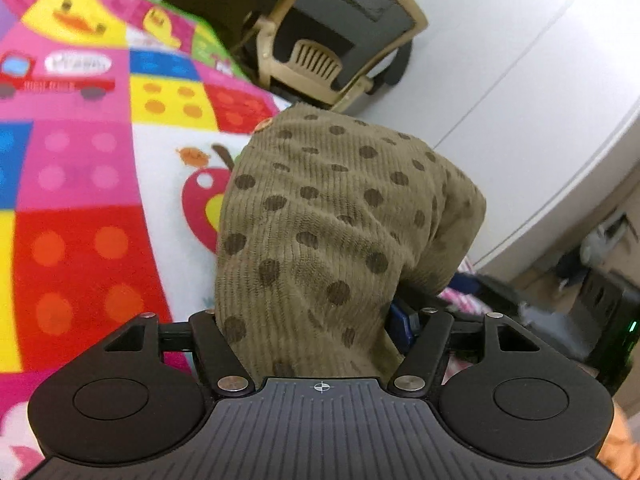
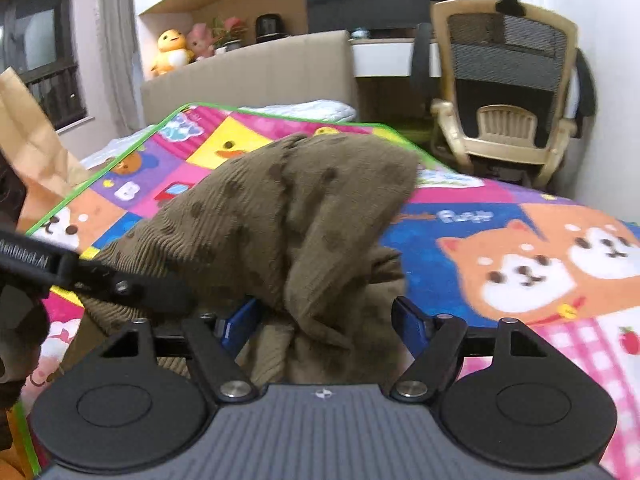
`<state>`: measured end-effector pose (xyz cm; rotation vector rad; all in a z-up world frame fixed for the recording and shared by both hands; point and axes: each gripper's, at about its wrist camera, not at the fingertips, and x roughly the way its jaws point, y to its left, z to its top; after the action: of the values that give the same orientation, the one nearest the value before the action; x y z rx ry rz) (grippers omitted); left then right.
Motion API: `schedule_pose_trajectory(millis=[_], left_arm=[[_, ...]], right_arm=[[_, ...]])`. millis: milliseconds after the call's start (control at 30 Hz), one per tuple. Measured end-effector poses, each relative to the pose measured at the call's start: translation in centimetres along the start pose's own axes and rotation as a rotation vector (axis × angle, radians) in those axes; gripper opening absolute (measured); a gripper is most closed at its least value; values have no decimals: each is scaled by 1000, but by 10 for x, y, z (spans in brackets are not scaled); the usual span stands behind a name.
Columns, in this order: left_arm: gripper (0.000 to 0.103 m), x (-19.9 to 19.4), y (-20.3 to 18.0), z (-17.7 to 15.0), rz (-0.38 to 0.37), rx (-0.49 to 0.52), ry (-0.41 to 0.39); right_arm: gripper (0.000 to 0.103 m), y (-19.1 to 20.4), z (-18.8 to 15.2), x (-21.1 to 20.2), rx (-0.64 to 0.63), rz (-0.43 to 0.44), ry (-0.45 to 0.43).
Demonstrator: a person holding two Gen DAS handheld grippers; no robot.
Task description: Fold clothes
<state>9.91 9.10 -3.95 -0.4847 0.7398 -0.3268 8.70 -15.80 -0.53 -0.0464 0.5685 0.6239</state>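
My left tongs [image 1: 316, 332] grasp the dotted garment [image 1: 340, 208]; my right tongs [image 2: 320, 320] have it bunched between them, grip uncertain. It hangs above the mat [image 2: 500, 216]. Advice: spread flat before creasing. Chair [image 2: 508, 92] beyond.

Counts, both views:
- garment [image 2: 304, 216]: 1, olive corduroy, dark dots
- mat [image 1: 80, 184]: 1, cartoon print
- grippers: 2, left [image 1: 316, 320], right [image 2: 320, 320]
- chair [image 2: 508, 92]: 1
- plush toys: 2, yellow [image 2: 172, 52], pink [image 2: 200, 42]
- paper bag [image 2: 32, 140]: 1
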Motion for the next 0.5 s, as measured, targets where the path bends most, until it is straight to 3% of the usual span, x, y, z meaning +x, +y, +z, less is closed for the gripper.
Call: schedule_pose_trajectory(millis=[67,200,300,433,500], left_arm=[[73,-11,-6,0,17,56,-33],[91,-42,-18,2,31,187,-158],[93,-53,-23,12,19,227,-217],[93,-34,-24,25,18,218,-193],[93,-15,-27,22,18,231,-141]], right_arm=[[87,-12,2,-14,20,-19,-26],[88,-32,21,-34,40,-78,-102],[88,-29,44,-31,0,-100,-147],[88,-14,70,12,-91,-98,-128],[88,-6,70,49,-171,-152,-75]])
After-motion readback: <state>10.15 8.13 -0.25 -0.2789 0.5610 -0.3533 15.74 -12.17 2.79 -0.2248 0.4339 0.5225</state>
